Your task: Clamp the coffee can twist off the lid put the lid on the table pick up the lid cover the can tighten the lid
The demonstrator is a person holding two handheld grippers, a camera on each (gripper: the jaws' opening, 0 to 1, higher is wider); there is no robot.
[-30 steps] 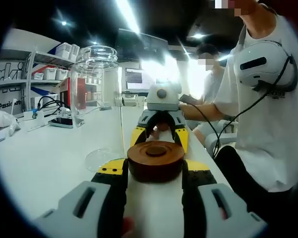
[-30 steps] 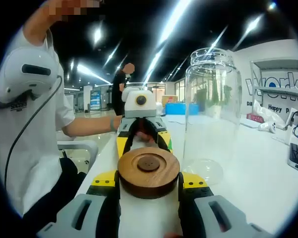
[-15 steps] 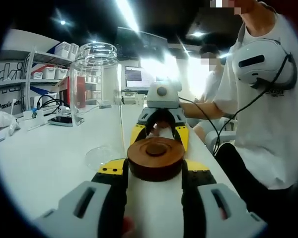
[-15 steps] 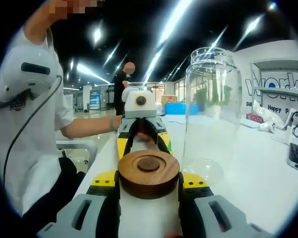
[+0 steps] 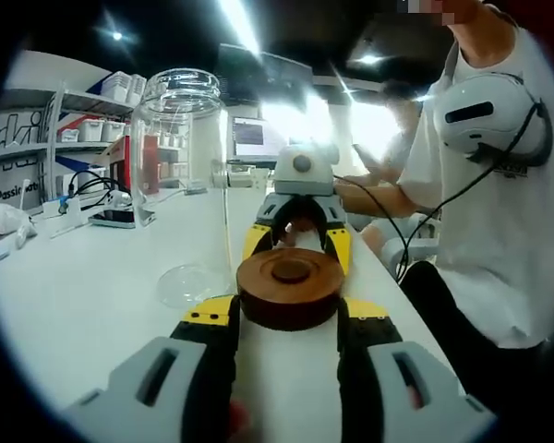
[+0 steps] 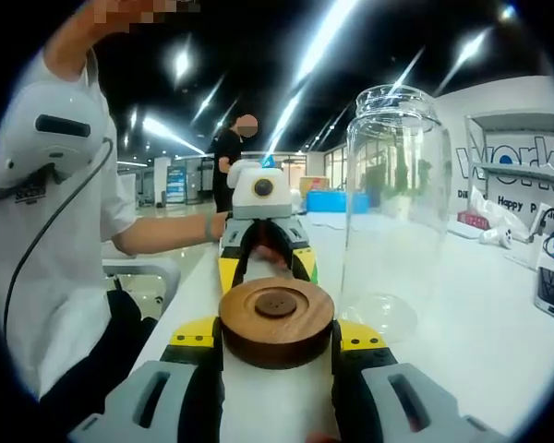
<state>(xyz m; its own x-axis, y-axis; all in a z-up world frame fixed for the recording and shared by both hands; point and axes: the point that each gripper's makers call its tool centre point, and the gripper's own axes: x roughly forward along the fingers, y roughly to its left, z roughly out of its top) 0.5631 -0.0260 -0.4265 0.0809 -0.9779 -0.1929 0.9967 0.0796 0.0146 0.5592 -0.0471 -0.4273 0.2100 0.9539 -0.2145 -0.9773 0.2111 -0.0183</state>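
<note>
A round wooden lid (image 5: pixel 289 288) (image 6: pixel 277 323) lies flat on the white table (image 5: pixel 74 295), between the tips of both grippers, which face each other. My right gripper (image 6: pixel 277 334) has its jaws pressed against the lid's sides, shut on it; from the other side it appears just behind the lid (image 5: pixel 300 245). My left gripper (image 5: pixel 288 310) flanks the lid with its jaws spread, and I see it beyond the lid (image 6: pixel 263 254). The clear glass coffee can (image 5: pixel 177 175) (image 6: pixel 392 194) stands upright and uncovered beside them, with no gripper touching it.
A person in a white shirt (image 5: pixel 499 231) (image 6: pixel 65 240) stands at the table's edge, with a cable hanging down. Phones (image 5: pixel 117 218) (image 6: pixel 549 286) and cables lie further out. Shelves with white boxes (image 5: pixel 74 129) stand behind.
The left view has shifted a little: the lid and can sit slightly higher against the left jaws. In the right view the lid stays put between its jaws.
</note>
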